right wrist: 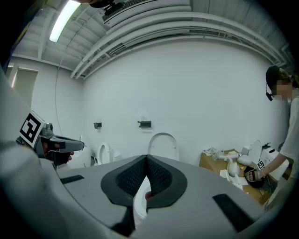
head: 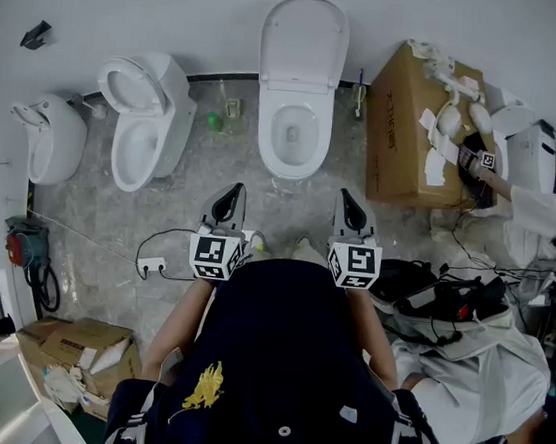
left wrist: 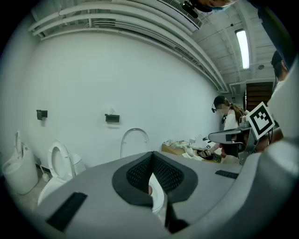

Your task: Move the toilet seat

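**At the floor's far edge: seat untouched, both claws shut**

At the far edge of the floor [head: 216,161], against the wall [head: 178,13], the centre toilet [head: 295,138] is seen. Its toilet seat [head: 304,40] is tipped upright; whether ring & lid are both up can't be told. The left claw [head: 229,200] and right claw [head: 352,210] are held side by side near the floor's middle, well apart from the bowl and aimed at it. In each claw's own view the pads are pressed together w/ nothing btwn them, only the bowl showing beyond the tips.

Risks, as judged from here:
- With pads pressed together nothing can be gripped. If the claws aren't spread before the rim is reached, the seat would only be nudged.
- The seat looks smooth & glossy, so a pinch near its edge could slip. The seat would then likely drop and slam on the bowl.
- A second toilet [head: 148,115] w/ its seat up stands toward the left edge, so the wrong one could be approached.
- A cable [head: 154,256] lies on the floor left of the left claw and could be caught underfoot on the step fwd.
- The cardboard box [head: 410,131] right of the bowl leaves the right claw less room to swing.
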The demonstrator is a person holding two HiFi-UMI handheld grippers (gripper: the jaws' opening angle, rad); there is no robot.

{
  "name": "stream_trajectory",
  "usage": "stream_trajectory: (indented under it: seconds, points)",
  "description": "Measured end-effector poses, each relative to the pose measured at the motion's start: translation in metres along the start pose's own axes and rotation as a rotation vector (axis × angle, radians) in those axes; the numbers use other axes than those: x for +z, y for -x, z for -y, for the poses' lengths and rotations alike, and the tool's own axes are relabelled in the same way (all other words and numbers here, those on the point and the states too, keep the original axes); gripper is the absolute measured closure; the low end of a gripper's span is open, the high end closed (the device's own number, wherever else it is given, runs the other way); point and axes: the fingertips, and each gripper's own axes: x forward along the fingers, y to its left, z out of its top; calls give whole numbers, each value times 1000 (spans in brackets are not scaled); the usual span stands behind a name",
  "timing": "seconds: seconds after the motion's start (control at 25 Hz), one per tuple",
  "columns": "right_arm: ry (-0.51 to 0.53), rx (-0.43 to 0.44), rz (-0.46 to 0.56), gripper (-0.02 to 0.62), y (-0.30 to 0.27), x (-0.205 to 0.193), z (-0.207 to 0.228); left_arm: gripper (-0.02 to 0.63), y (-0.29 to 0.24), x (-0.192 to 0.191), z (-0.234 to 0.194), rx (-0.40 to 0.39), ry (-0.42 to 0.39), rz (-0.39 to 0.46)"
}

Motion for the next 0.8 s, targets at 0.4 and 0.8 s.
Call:
stream_trajectory:
  seconds: [0.4,0.8]
  points:
    - [2,-10,8,569,-3,10,-26,588,12,4,-19,-31,-6,1]
    - [46,-49,60,569,-6,25,-39,588,10,14,-41,-52,-32,26]
